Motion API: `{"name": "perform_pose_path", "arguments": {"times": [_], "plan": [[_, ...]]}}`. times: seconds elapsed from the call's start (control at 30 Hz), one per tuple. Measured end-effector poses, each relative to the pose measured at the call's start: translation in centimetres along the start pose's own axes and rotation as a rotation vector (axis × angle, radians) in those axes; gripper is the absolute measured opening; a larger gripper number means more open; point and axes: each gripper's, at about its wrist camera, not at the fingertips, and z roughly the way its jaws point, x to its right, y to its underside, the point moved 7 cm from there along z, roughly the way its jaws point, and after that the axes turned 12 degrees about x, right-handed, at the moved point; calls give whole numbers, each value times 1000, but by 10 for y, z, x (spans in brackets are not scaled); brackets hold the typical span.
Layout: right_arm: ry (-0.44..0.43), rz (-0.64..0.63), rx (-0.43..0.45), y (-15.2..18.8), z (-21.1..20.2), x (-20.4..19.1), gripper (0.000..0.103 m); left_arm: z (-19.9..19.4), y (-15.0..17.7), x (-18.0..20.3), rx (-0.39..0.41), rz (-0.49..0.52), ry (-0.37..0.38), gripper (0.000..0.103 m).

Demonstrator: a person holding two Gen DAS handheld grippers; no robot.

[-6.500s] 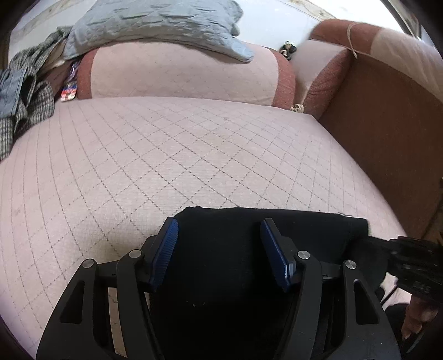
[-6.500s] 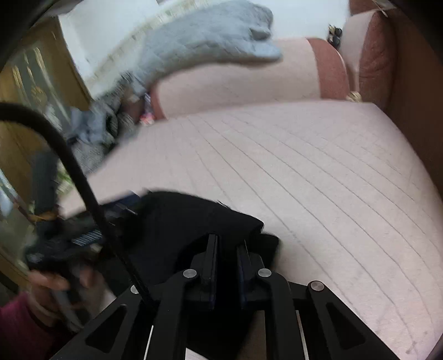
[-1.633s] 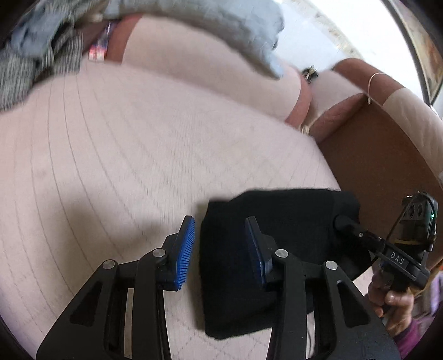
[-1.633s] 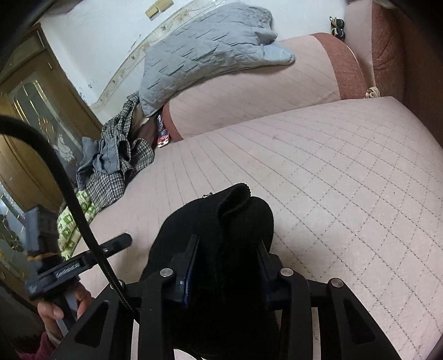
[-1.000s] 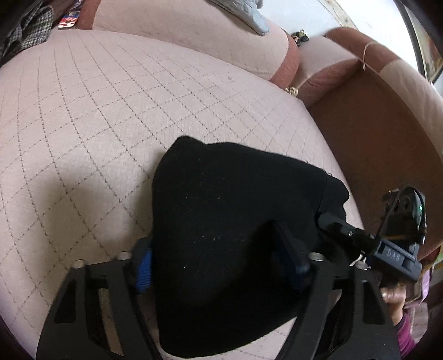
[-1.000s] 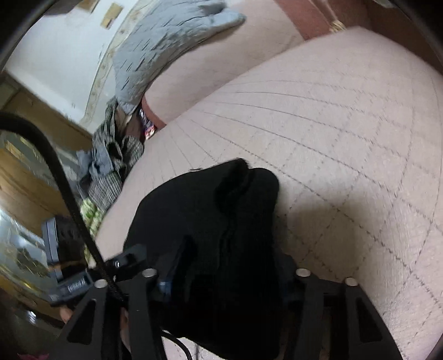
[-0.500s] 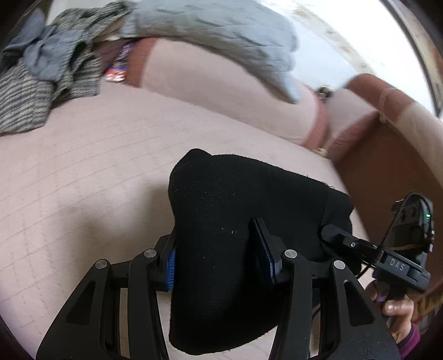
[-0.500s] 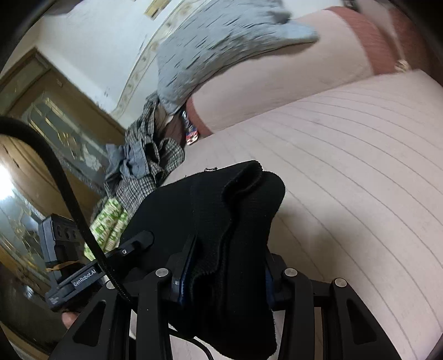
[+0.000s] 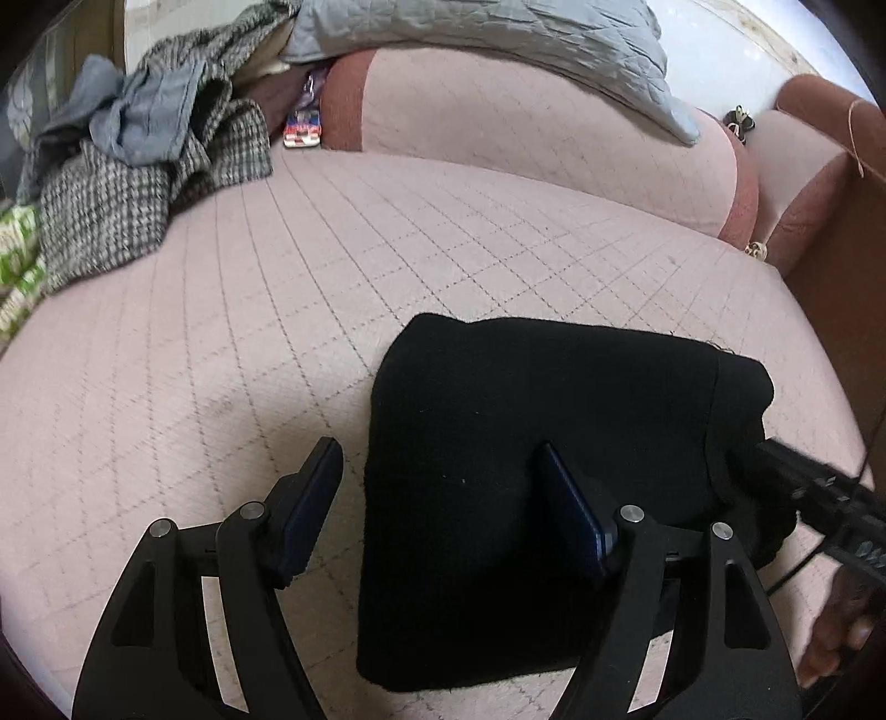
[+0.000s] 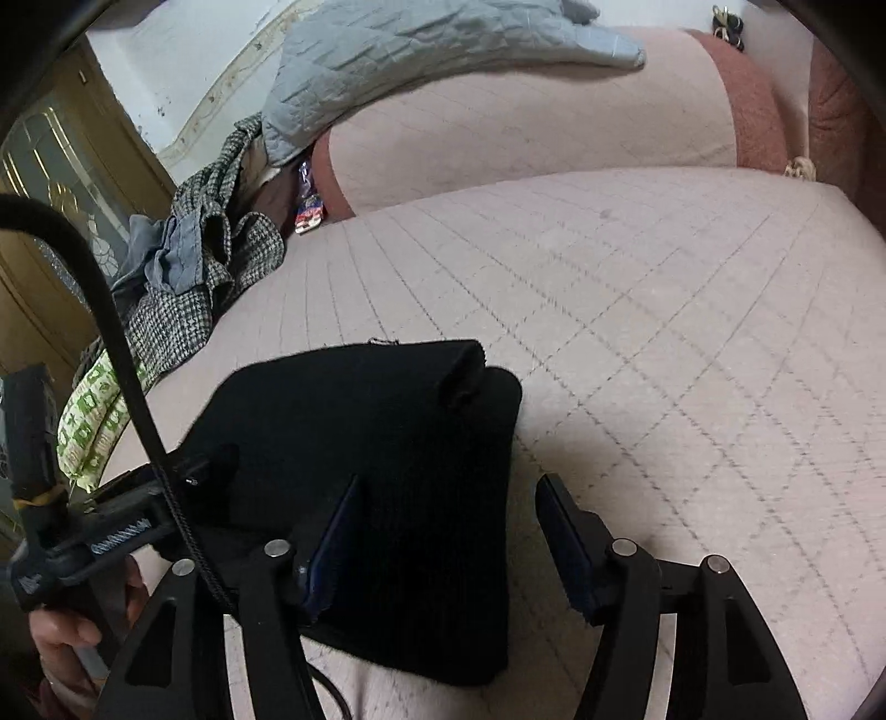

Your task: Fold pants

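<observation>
Pants (image 9: 531,476), black and folded into a thick, roughly rectangular bundle, lie flat on the pink quilted sofa seat (image 9: 232,354) close to its near edge. In the left wrist view the left gripper (image 9: 443,509) hangs over the bundle's left edge with its jaws opening: the left finger stands over bare cushion just beside the cloth, the right finger stands over the black fabric, and neither blue pad presses on the pants, so the fingers are spread with the bundle's edge between them but not gripped. In the right wrist view the right gripper (image 10: 443,526) sits over the opposite, right-hand edge of the bundle (image 10: 365,454), its jaws also opening; the left finger is over the fabric, the right finger is over the cushion just past the edge, and a gap shows between that pad and the cloth, so nothing is pinched. The bundle's far right corner shows layered folds with a small rolled lip. Each camera catches the other gripper at the far side of the pants, with a hand (image 10: 72,626) wrapped around the left tool's handle. Behind the seat, a grey quilted blanket (image 9: 498,39) drapes over the pink backrest (image 9: 526,138), and a heap of clothes with a houndstooth garment (image 9: 111,205) sits at the far left end of the sofa, well apart from the pants.
</observation>
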Motion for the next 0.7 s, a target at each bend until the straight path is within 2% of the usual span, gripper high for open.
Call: {"name": "perform_pose_path", "arguments": {"times": [0.13,0.37,0.57,0.7], "plan": [[-22,8,59,-9,-23,-9,62,-12,-4,0,30,8,-23,75],[-44,-38,58,-5,-30,-35,62,-37,-12,-1,117,47,-50,75],[-34,-107,66,2,-32,-59,62,-53,-17,-2,171,66,-42,75],[-59,-122,73,7,-36,-72,62,-63,-17,0,195,55,-16,75]]}}
